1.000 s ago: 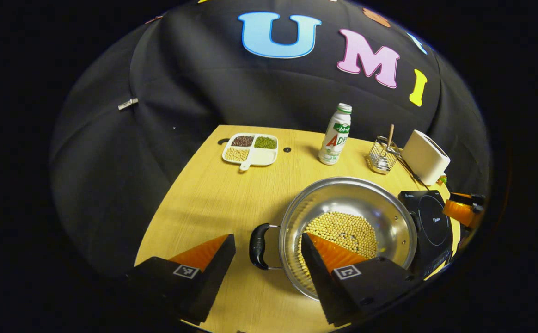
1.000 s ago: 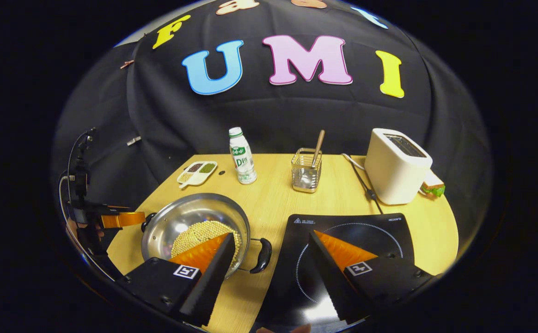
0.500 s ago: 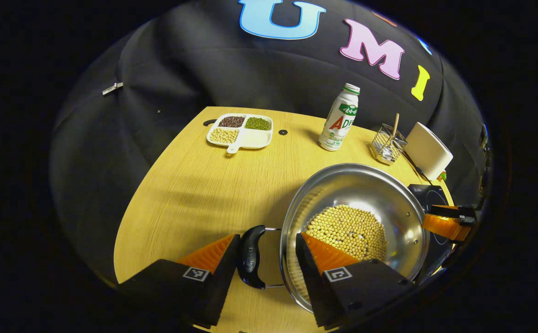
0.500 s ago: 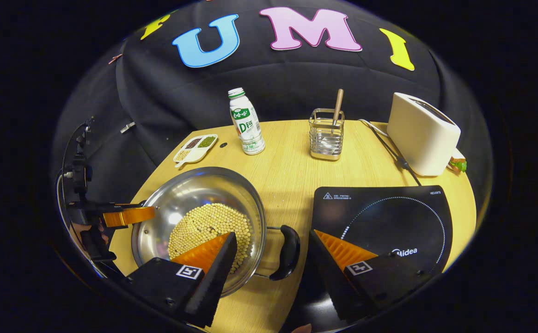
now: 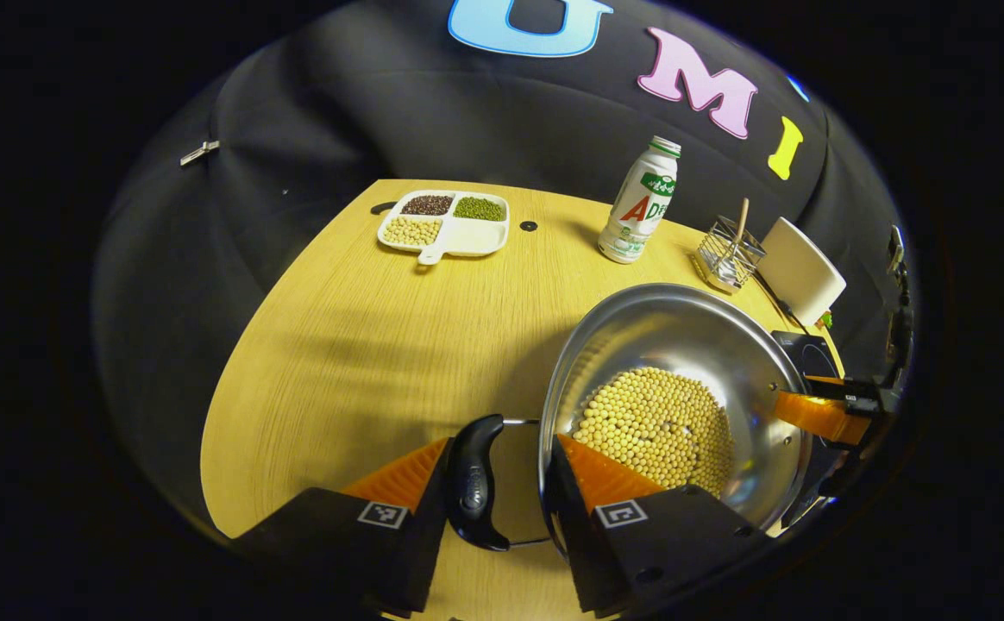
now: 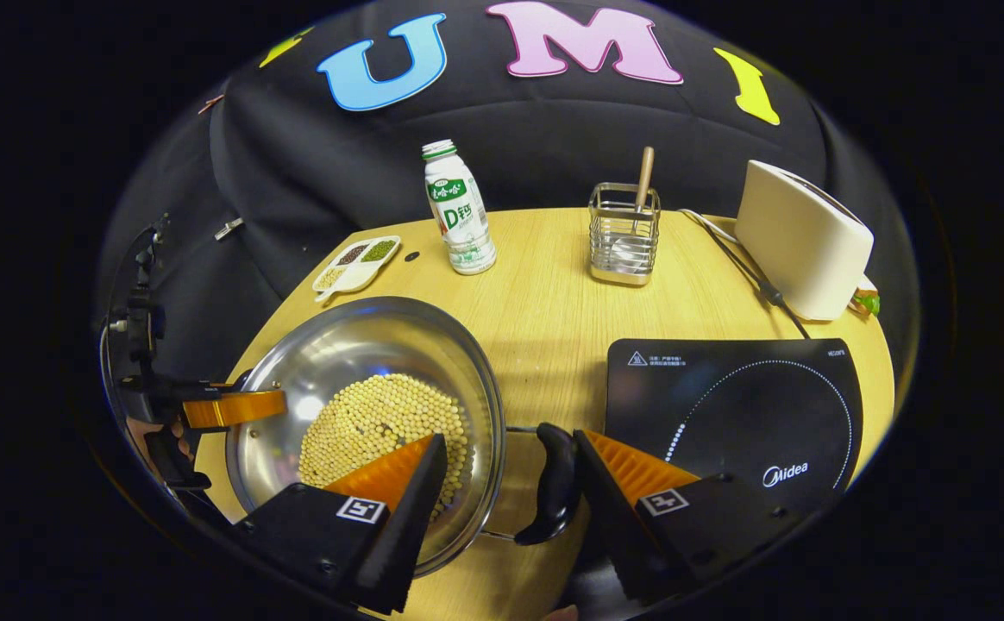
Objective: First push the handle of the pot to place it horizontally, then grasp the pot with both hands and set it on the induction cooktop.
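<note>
Left gripper view: jaws straddle pot handle (image 5: 473,483)

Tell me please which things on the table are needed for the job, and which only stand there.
Needed:
- pot with beans, and its handles
- cooktop
- left gripper, right gripper, each open around a handle

Only standing there:
- bottle
- divided dish
- wire holder
- toaster

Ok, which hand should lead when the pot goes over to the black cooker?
Probably the right. The right tool straddles the pot handle beside the induction cooktop; the left tool straddles the far handle, with the pot in between.
</note>
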`<state>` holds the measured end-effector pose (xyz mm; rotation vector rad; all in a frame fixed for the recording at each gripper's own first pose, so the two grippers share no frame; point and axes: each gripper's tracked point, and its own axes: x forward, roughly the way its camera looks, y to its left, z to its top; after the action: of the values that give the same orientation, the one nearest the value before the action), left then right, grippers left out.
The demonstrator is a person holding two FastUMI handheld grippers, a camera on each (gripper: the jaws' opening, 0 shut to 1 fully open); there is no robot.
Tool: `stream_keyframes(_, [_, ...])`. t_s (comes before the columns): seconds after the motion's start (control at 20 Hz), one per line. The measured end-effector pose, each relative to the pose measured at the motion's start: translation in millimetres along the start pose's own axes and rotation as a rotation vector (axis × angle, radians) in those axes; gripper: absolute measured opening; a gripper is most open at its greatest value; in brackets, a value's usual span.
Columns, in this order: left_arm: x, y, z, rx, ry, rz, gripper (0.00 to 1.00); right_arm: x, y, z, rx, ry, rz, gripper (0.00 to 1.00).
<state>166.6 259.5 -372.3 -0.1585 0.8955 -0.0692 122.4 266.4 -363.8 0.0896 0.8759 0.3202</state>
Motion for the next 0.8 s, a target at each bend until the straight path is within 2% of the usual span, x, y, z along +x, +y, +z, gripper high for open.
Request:
stream_keyframes(0.1, [1,4,-1,0.003,0.001,0.004,0.65,7,-1,-3,-0.013,0.011,-0.014,0.91])
stream_keyframes(0.15, [1,6,-1,0.009,0.003,0.01,0.65,11,-2,-5,-0.015,0.02,-0.018,0.88])
stream_keyframes(0.2, [0,8,-1,0.01,0.003,0.014,0.65,16,-4,-7,-0.018,0.026,-0.03,0.84])
stream_keyframes(0.25, [0,10,0,0.009,0.004,0.018,0.65,20,-5,-7,-0.018,0.031,-0.034,0.74])
stream_keyframes(0.35, [0,12,-2,0.008,0.009,0.024,0.65,24,-4,-9,-0.009,0.045,-0.039,0.7])
stream_keyframes(0.65, [0,15,-1,-0.003,-0.001,0.04,0.65,34,-7,-12,0.005,0.084,-0.057,0.64])
stream_keyframes(0.8, [-2,14,0,-0.006,-0.017,0.048,0.62,35,-6,-10,0.012,0.087,-0.057,0.62])
